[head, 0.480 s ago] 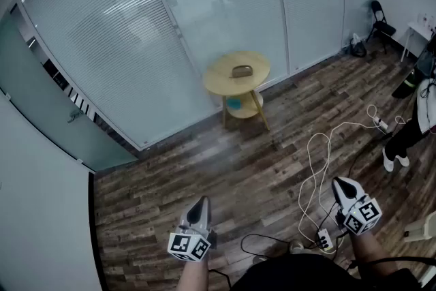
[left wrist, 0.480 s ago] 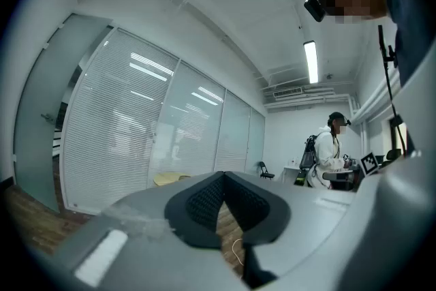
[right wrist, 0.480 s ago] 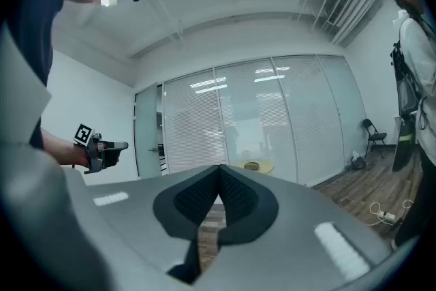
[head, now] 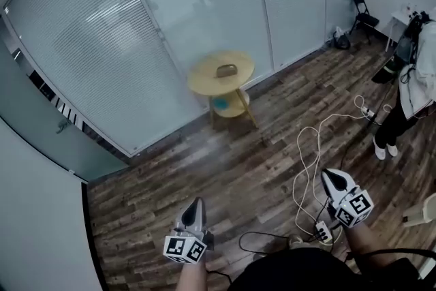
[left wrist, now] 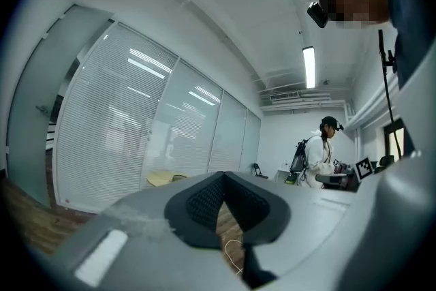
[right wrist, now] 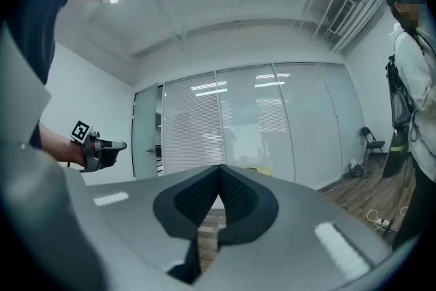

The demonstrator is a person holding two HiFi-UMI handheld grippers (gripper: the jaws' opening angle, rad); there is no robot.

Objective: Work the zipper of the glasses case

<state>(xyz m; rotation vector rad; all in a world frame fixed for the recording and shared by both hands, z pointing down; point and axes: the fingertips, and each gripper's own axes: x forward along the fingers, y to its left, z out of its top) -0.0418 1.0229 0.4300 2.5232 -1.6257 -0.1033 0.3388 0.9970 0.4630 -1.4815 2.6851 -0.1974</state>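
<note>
A brown glasses case (head: pixel 226 69) lies on a round yellow side table (head: pixel 204 80) far across the room, by the glass wall. The table top (left wrist: pixel 161 178) also shows small in the left gripper view. My left gripper (head: pixel 195 206) is low at the bottom of the head view, shut, with nothing between its jaws. My right gripper (head: pixel 332 178) is at the lower right, also shut and empty. Both are held near my body, far from the case. In each gripper view the dark pads (left wrist: pixel 225 182) (right wrist: pixel 219 172) meet at the tip.
White cables (head: pixel 310 160) and a power strip (head: pixel 322 232) lie on the wood floor by my right side. A person in white (head: pixel 412 88) stands at the right edge. A folding chair (head: pixel 362 11) and small white table are in the far corner. A blue object (head: pixel 220 103) sits on the side table's lower shelf.
The view has shifted: the side table and case now sit slightly further left, and both grippers have moved a little left. The person at the right shows more fully.
</note>
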